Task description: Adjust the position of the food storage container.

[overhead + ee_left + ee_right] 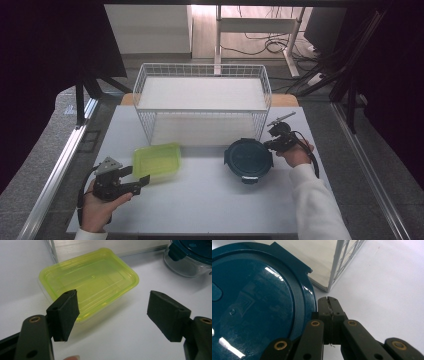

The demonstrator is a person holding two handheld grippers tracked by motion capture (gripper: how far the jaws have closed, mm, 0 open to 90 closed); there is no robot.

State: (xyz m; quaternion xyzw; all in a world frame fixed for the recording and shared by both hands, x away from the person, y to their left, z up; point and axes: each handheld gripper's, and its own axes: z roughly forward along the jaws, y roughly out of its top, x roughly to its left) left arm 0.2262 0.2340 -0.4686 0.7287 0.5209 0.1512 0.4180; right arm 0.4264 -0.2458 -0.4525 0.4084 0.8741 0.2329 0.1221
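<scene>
A yellow-green rectangular container (156, 160) (92, 282) lies on the white table, left of centre. My left gripper (139, 175) (112, 312) is just in front of its near corner, open, with nothing between the pads. A round glass container with a dark teal lid (247, 157) (192, 255) (254, 302) stands right of centre. My right gripper (272, 145) (331, 302) is at the lid's right rim, with its jaws pressed together and nothing between them.
A white wire basket (200, 65) (339, 262) stands at the back of the table (210, 200), close behind both containers. Its front corner is just beyond the right gripper. Open tabletop lies in front of the containers and to the right of the teal lid.
</scene>
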